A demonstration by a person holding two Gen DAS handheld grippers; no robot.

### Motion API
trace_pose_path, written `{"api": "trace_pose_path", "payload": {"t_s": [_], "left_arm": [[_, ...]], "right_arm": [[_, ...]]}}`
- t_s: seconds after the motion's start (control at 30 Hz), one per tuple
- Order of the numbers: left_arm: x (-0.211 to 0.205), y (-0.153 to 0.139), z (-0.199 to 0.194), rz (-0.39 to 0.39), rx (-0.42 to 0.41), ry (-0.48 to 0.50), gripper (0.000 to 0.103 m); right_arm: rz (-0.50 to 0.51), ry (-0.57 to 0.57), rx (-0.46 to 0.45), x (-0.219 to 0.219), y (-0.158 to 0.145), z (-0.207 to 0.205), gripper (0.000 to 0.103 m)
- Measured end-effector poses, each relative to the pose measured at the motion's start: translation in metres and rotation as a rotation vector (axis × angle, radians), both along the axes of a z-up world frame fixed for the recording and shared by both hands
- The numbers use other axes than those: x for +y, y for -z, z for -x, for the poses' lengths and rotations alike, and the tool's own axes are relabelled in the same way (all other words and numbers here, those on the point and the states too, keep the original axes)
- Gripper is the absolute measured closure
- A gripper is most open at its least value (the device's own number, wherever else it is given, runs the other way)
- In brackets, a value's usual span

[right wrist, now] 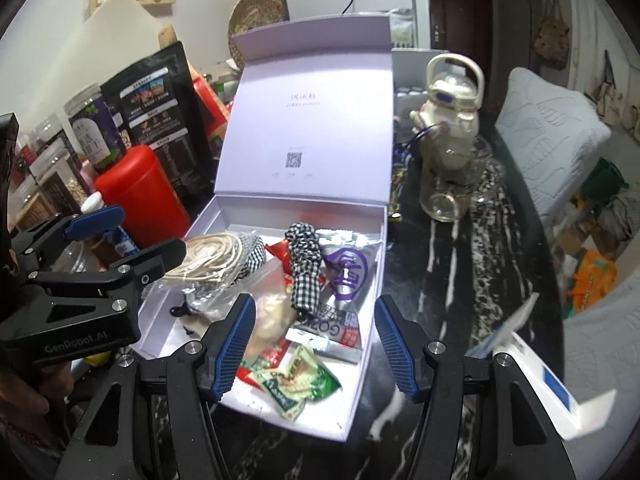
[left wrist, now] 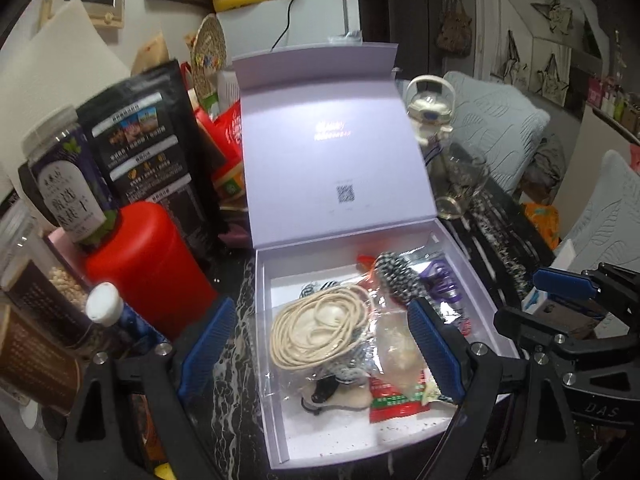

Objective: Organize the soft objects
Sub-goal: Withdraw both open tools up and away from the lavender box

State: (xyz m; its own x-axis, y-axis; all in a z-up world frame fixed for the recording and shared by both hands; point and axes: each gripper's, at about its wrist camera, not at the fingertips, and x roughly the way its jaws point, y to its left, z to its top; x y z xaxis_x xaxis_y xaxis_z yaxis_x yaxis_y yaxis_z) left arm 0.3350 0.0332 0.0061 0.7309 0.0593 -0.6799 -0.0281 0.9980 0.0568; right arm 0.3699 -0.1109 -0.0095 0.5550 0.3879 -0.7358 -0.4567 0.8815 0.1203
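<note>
1. "GenRobot.AI" in pale letters on the side of the left claw (right wrist: 94, 220) body, at the left edge of the right wrist view.
2. "DAS" on the black body of the right claw (left wrist: 560, 280), lower right of the left wrist view.
3. A QR code on the inside of the box lid (right wrist: 293, 159), with a faint line of print above it, too small to read.
4. "GO" on the silver packet (right wrist: 344, 280), mid-frame, with a purple emblem.
5. Chinese print on the jar label (left wrist: 66, 196), upper left.
</note>
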Motion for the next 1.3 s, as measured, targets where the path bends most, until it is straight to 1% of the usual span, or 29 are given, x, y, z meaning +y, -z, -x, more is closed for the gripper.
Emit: {"api": "trace_pose_path", "payload": {"t_s": [0.23,0.43,0.47,0.53,0.63,0.67,0.73,0.77,0.83,0.93,1.0,1.1,1.17,1.3], "left_arm": [[-0.004,-0.028,0.022,0.018,-0.067,0.005,0.014],[-0.004,-0.056,0.047,0.024,-0.133,0.009,0.014],[-0.004,-0.062,0.053,0.023,-0.148,0.012,0.014],[-0.005,-0.071,0.062,0.016,-0.17,0.016,0.014],[-0.007,-0.086,0.078,0.013,-0.216,0.03,0.014],[-0.008,-0.089,0.083,0.013,-0.228,0.034,0.013],[-0.008,-0.097,0.093,0.031,-0.247,0.048,0.001],[-0.008,-0.1,0.097,0.034,-0.259,0.051,0.001],[-0.009,-0.106,0.107,0.029,-0.288,0.052,0.001],[-0.007,-0.112,0.119,0.043,-0.31,0.06,0.001],[-0.007,-0.115,0.126,0.05,-0.319,0.061,0.001],[-0.006,-0.118,0.138,0.054,-0.336,0.073,0.001],[-0.008,-0.119,0.146,0.055,-0.347,0.087,0.001],[-0.012,-0.118,0.165,0.066,-0.359,0.127,0.001]], "right_arm": [[-0.001,0.025,-0.063,-0.011,-0.027,0.025,0.041],[-0.001,0.044,-0.164,-0.018,-0.058,0.057,0.041],[-0.004,0.045,-0.178,-0.019,-0.063,0.061,0.04],[-0.013,0.051,-0.209,-0.022,-0.072,0.071,0.034],[-0.031,0.057,-0.262,-0.026,-0.089,0.087,0.033],[-0.034,0.058,-0.274,-0.027,-0.092,0.091,0.033],[-0.042,0.061,-0.304,-0.029,-0.1,0.1,0.028],[-0.043,0.065,-0.323,-0.03,-0.104,0.106,0.025],[-0.041,0.078,-0.356,-0.032,-0.11,0.116,0.024],[-0.041,0.101,-0.38,-0.037,-0.115,0.128,0.021],[-0.048,0.111,-0.393,-0.041,-0.117,0.137,0.017],[-0.056,0.118,-0.407,-0.045,-0.12,0.148,0.015],[-0.057,0.128,-0.415,-0.046,-0.121,0.157,0.012],[-0.043,0.152,-0.442,-0.046,-0.121,0.175,0.01]]}}
